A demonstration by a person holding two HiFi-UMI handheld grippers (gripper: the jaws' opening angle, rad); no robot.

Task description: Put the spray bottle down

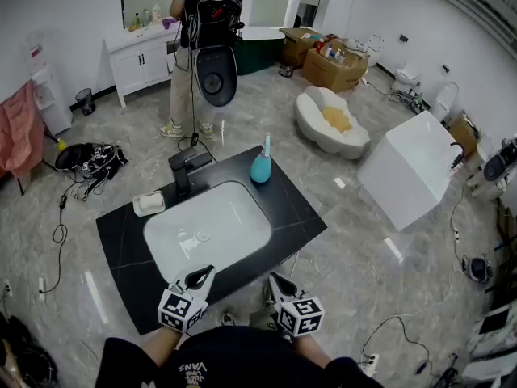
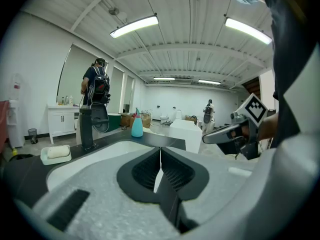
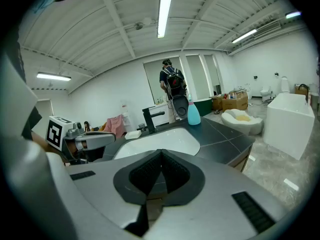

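Spray bottle upright on countertop

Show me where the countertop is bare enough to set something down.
Bare: the countertop strip right of the basin, nearer than the spray bottle; also the left corner nearer than the soap dish. Crowded: the far edge, where soap dish, faucet and spray bottle stand.

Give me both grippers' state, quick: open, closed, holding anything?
Left gripper: jaws closed, holding nothing.
Right gripper: jaws closed, holding nothing.
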